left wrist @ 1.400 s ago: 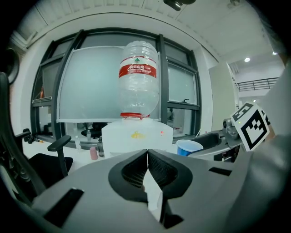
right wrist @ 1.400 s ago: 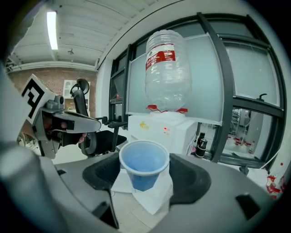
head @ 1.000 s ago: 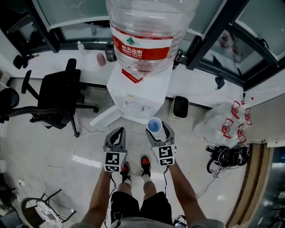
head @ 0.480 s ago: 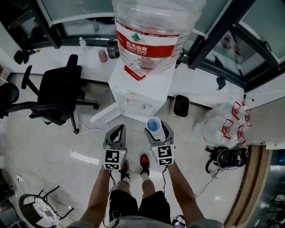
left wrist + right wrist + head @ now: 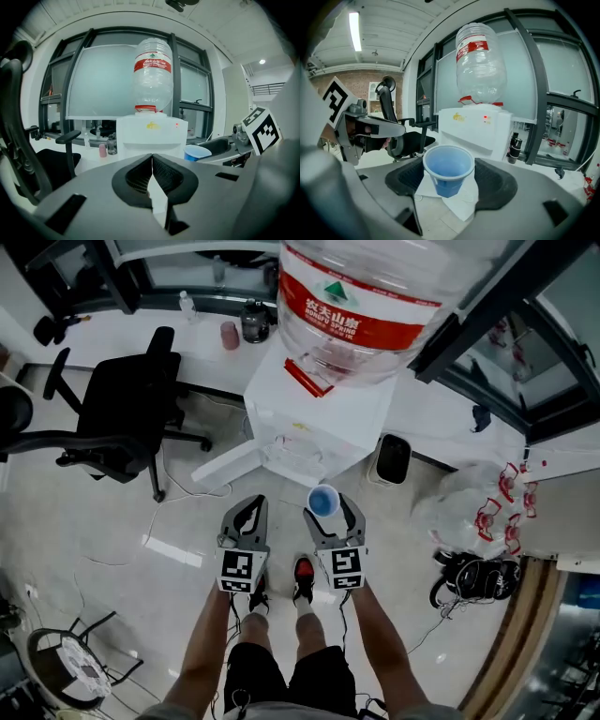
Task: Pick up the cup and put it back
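Mid-carry, gripping the blue cup [image 5: 448,169] upright between the fingers of the right gripper [image 5: 449,180], those of the left gripper [image 5: 152,164] closed on nothing; next, probably a level set-down by the water dispenser [image 5: 314,418].

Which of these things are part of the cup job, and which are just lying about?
Job: cup, gripped in the right tool.
Lying about: left tool, shut and empty; water dispenser; chair; bin; bags.
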`<state>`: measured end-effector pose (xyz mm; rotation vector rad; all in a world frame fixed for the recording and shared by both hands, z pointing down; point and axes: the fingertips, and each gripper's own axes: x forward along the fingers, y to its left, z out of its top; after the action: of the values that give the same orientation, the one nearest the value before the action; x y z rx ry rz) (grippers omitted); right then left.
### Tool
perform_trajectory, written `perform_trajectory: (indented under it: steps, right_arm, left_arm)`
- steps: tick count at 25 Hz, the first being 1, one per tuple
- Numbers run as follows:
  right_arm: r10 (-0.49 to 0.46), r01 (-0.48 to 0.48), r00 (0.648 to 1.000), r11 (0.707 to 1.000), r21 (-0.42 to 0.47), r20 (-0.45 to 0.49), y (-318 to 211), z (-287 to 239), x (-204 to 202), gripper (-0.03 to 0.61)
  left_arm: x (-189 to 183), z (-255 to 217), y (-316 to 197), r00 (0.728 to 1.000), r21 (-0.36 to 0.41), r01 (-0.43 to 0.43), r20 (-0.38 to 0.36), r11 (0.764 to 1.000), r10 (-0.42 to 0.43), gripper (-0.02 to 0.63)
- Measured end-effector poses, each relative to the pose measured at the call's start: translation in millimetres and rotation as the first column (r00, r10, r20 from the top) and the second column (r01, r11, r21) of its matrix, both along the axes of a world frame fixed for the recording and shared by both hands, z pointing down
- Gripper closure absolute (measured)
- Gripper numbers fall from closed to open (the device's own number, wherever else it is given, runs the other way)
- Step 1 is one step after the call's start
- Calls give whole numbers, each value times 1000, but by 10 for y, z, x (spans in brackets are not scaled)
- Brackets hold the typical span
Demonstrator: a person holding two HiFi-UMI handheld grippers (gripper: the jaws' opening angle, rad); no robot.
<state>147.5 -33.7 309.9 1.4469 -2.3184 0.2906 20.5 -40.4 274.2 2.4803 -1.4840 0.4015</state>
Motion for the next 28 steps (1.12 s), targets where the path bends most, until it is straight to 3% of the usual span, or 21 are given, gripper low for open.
perform_trajectory:
  steps: [10,17,28]
  right_arm:
    - [-125,126,992,991,-35,21,-64,878,-646,235]
    - [-192,193,981,979,-59,19,-163,1739,-917,235]
    - [-206,206,978,975,-82,5,-365,3173,-1054,235]
  left_arm:
    - [-448,779,-26,996,-33,83,-11,996,-84,589]
    - [-685,1577,-52,991,-44,130,-1,991,-130,589]
    - [-950,3005,-126,989,-70,150,20,986,-149,589]
